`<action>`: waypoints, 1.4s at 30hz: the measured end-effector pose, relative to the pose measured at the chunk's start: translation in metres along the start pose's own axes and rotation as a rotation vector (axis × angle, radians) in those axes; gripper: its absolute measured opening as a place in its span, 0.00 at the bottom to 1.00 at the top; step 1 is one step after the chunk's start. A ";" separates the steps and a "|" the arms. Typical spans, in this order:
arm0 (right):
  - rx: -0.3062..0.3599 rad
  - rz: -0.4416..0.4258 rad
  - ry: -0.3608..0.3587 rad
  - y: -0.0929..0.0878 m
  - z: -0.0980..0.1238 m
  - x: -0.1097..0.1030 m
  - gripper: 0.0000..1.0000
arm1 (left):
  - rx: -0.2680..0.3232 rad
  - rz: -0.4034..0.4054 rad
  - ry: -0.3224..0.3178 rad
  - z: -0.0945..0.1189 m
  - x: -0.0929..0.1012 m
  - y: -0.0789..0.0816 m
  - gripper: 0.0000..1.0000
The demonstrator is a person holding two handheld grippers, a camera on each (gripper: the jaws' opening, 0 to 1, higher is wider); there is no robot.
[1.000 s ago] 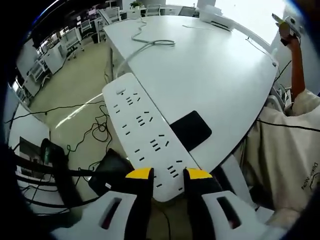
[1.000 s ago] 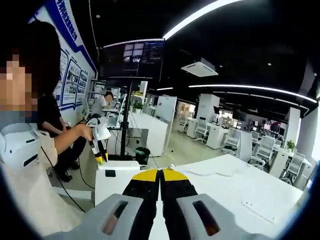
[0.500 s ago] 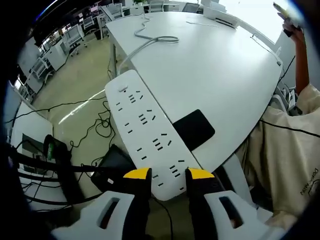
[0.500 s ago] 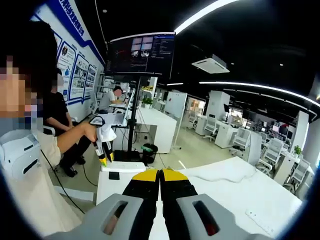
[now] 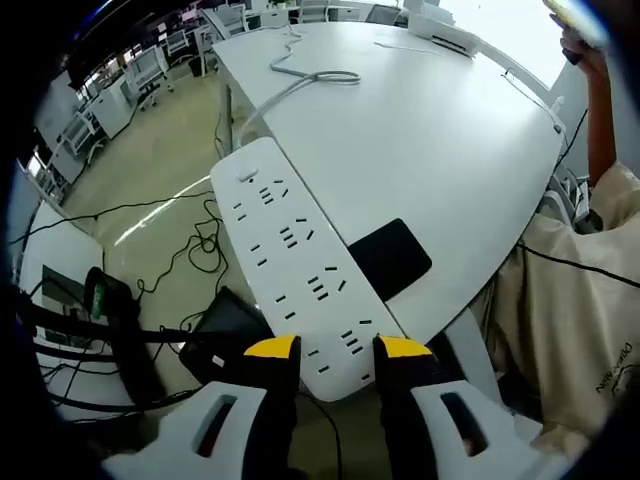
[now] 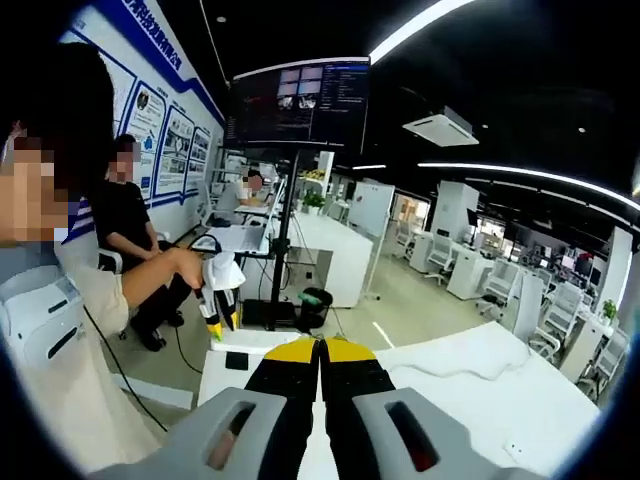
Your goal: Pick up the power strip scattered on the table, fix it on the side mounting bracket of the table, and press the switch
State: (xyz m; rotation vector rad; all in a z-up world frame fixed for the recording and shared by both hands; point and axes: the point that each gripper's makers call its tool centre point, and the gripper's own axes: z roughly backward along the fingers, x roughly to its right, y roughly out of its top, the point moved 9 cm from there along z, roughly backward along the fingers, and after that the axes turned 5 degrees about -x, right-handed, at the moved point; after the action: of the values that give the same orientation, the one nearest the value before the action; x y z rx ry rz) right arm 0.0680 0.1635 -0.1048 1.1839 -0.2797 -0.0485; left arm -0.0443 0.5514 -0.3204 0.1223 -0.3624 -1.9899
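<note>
- Currently my left gripper [image 5: 338, 347] has its yellow-tipped fingers [image 5: 272, 348] clamped on the near end of the white power strip [image 5: 290, 262].
- I see the strip held in the air beside the edge of the white surface [image 5: 430, 140], above the floor cables [image 5: 190, 262]; its cord [image 5: 300, 85] runs onto that surface.
- My right gripper [image 6: 320, 348] is raised, fingers pressed together on nothing.

Bright daylight glare at table's far edge, dim ceiling with strip lights, fisheye-bent edges
</note>
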 end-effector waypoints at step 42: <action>-0.247 0.111 0.146 0.027 -0.135 -0.007 0.00 | -0.020 0.005 -0.008 -0.002 -0.003 0.002 0.34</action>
State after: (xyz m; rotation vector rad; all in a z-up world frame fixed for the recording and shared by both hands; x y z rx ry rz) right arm 0.0906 0.2976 -0.1286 0.9204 -0.2038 0.0975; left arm -0.0412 0.5527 -0.3216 0.1006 -0.3477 -1.9895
